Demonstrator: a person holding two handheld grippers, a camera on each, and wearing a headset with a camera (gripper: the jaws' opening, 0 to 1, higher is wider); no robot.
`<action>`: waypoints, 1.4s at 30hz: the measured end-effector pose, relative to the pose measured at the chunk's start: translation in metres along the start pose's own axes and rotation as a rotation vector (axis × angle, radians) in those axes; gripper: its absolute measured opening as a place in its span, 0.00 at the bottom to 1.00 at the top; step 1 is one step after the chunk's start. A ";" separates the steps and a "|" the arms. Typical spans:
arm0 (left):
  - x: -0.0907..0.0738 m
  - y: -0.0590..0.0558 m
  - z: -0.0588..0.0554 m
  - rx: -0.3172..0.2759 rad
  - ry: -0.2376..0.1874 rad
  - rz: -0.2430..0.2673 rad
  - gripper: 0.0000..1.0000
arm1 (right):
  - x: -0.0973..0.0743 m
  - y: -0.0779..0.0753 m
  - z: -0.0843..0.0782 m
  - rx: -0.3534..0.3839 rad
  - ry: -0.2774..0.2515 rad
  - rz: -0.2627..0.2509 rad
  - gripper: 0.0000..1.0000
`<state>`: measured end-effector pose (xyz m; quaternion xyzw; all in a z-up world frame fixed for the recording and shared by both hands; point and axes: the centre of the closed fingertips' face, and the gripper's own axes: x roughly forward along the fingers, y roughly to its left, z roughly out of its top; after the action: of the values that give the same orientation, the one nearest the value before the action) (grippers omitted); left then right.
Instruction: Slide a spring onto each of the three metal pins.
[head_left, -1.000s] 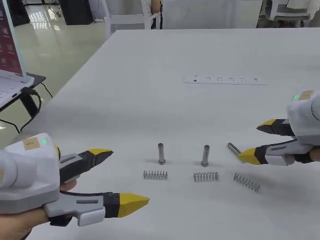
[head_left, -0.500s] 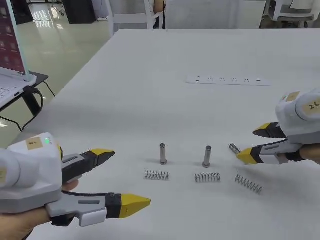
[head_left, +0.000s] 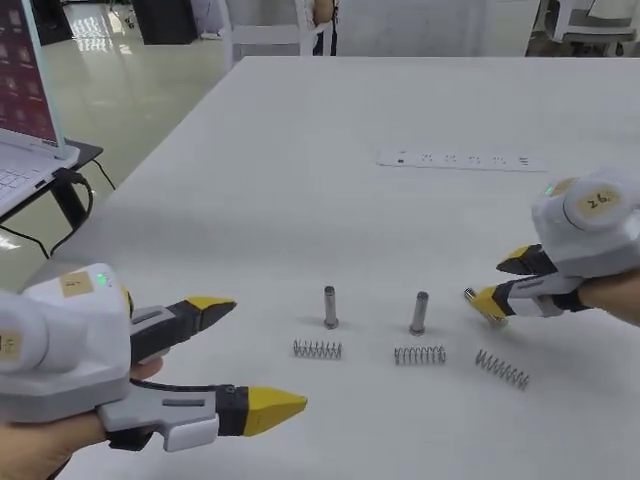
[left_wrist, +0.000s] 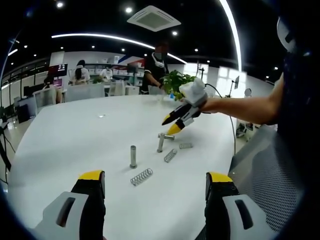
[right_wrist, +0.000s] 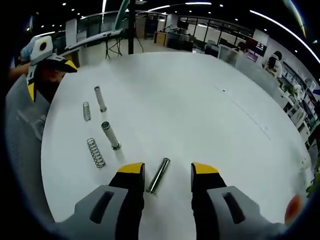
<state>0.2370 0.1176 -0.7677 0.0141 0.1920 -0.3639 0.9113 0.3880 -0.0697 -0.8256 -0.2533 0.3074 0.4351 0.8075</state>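
Pin (right_wrist: 158, 176) lying flat between spread jaws of right gripper (right_wrist: 168, 169) | left gripper (left_wrist: 155, 177) wide

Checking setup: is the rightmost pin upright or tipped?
Tipped: rightmost pin lies flat on the table, between the jaws of the right hand-held gripper.

White table (head_left: 300, 150), glossy floor (head_left: 130, 80), ceiling lights (left_wrist: 130, 10).
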 end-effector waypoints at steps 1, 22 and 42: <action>0.000 0.000 0.000 0.000 0.000 0.000 0.79 | 0.001 0.000 0.000 0.002 0.002 0.001 0.35; 0.002 -0.002 -0.001 0.003 0.001 -0.010 0.79 | 0.019 0.004 -0.008 0.065 0.092 -0.004 0.20; 0.002 -0.003 -0.001 0.008 0.001 -0.016 0.79 | 0.025 0.003 -0.010 0.131 0.127 -0.023 0.10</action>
<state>0.2355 0.1142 -0.7689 0.0164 0.1911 -0.3722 0.9081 0.3937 -0.0611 -0.8510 -0.2305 0.3828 0.3877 0.8062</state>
